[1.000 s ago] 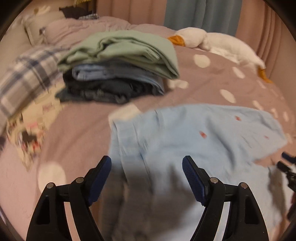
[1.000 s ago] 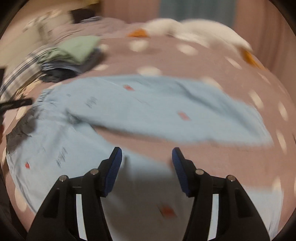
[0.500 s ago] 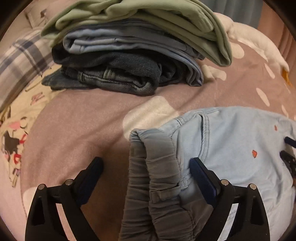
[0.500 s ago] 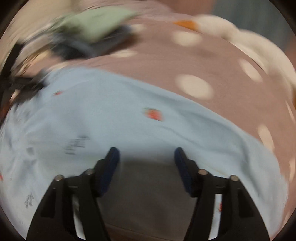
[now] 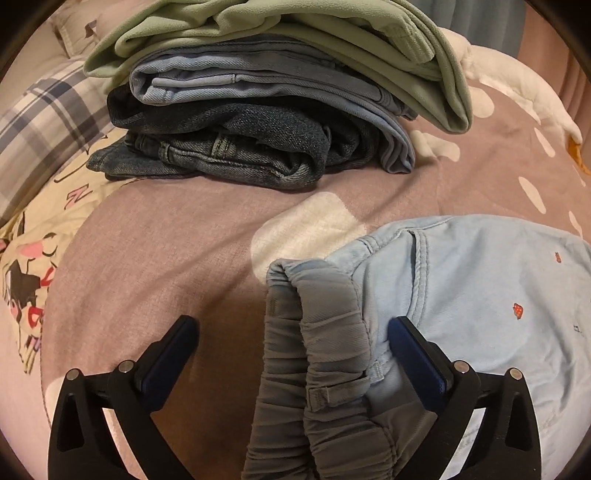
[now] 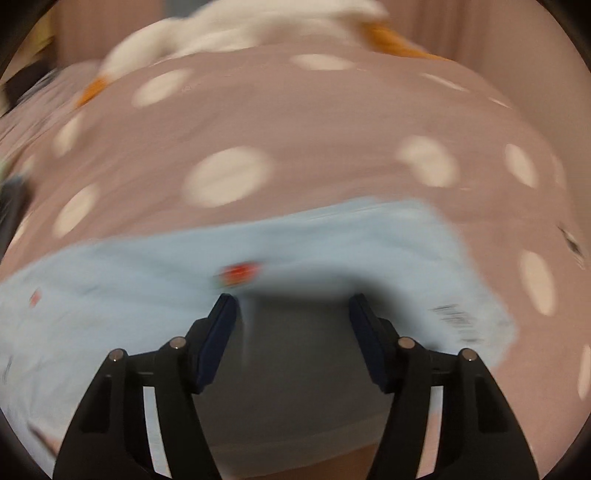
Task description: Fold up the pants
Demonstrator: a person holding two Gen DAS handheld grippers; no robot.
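Light blue pants with small red marks lie on a mauve bedspread with white dots. Their gathered elastic waistband runs up between the fingers of my left gripper, which is open and straddles it close above. In the blurred right wrist view the pants spread across the lower half. My right gripper is open, low over a pant leg near its far edge.
A stack of folded clothes, green on top of blue and dark denim, sits just beyond the waistband. A plaid blanket and a printed sheet lie at the left. A white plush goose lies at the far side of the bed.
My left gripper has dropped and closed in on the waistband, now between its fingers. My right gripper has swept right along the pant leg towards its end. Both stay open.
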